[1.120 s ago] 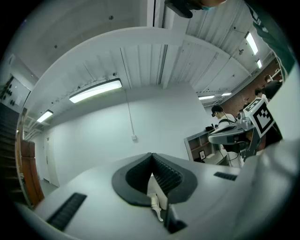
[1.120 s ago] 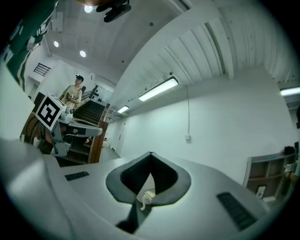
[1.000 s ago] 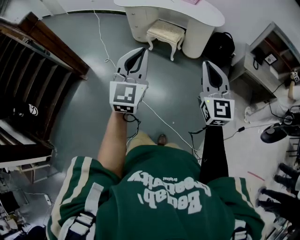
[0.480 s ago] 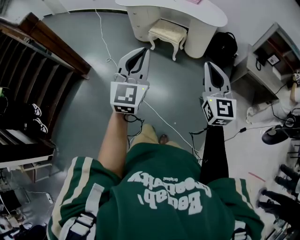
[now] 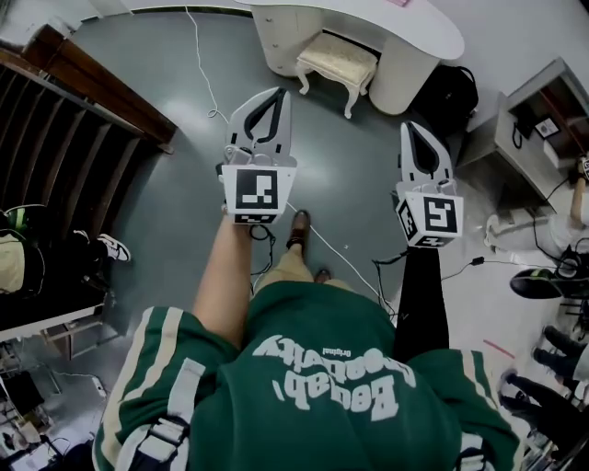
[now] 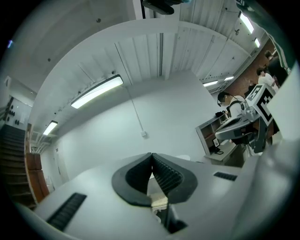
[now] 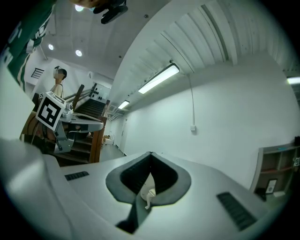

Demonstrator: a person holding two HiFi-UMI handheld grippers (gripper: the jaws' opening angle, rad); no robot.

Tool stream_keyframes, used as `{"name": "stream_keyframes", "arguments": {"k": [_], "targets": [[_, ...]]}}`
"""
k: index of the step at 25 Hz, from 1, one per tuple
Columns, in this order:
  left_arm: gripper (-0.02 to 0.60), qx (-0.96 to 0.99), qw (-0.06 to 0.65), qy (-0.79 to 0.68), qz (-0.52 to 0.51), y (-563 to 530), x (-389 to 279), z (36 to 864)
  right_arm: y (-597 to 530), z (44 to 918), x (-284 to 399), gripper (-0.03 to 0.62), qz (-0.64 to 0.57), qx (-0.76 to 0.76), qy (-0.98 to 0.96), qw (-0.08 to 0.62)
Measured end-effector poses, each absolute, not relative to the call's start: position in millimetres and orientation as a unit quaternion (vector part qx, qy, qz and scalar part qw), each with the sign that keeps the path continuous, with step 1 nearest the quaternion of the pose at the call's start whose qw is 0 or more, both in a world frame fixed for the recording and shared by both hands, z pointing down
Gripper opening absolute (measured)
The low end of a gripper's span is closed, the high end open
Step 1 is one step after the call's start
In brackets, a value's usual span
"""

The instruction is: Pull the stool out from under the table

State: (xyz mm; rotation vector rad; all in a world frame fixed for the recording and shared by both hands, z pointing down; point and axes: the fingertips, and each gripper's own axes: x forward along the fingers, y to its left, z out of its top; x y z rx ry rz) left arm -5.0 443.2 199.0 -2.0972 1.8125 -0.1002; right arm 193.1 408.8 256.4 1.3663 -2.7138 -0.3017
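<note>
Sitting well ahead of my fingers (image 5: pixel 245 124), the stool (image 5: pixel 337 61) is tucked partly under the white tabletop (image 5: pixel 414 23), untouched. My left gripper (image 5: pixel 275 95) and right gripper (image 5: pixel 411 127) are both pinched closed, holding nothing. I judge this the approach: next, close in, open up, grip its seat edge.

Dark wooden staircase (image 5: pixel 74 110) runs down the left side of the grey-green floor (image 5: pixel 175 202), and a thin white cable (image 5: pixel 201 64) snakes across that floor from the far wall toward the near middle. Over on the far right a black bag (image 5: pixel 453 92) sits on the floor, with a grey shelf unit (image 5: pixel 538 115) just to its right. At the left edge, a white sneaker (image 5: pixel 112 248) of another person pokes out by the stairs.
</note>
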Motion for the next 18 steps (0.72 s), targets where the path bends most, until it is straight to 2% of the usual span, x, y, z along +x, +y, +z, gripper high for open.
{"name": "stream_keyframes", "arguments": {"k": [10, 18], "targets": [[0.015, -0.758, 0.168, 0.629, -0.053, 311.2, -66.9, 198.9, 285.6, 250.9, 143.5, 0.009, -0.103, 0.469, -0.875, 0.056], [0.015, -0.773, 0.165, 0.611, -0.046, 251.0, -98.8, 203.1, 237.3, 266.3, 124.0, 0.009, -0.09, 0.494, -0.861, 0.075]]}}
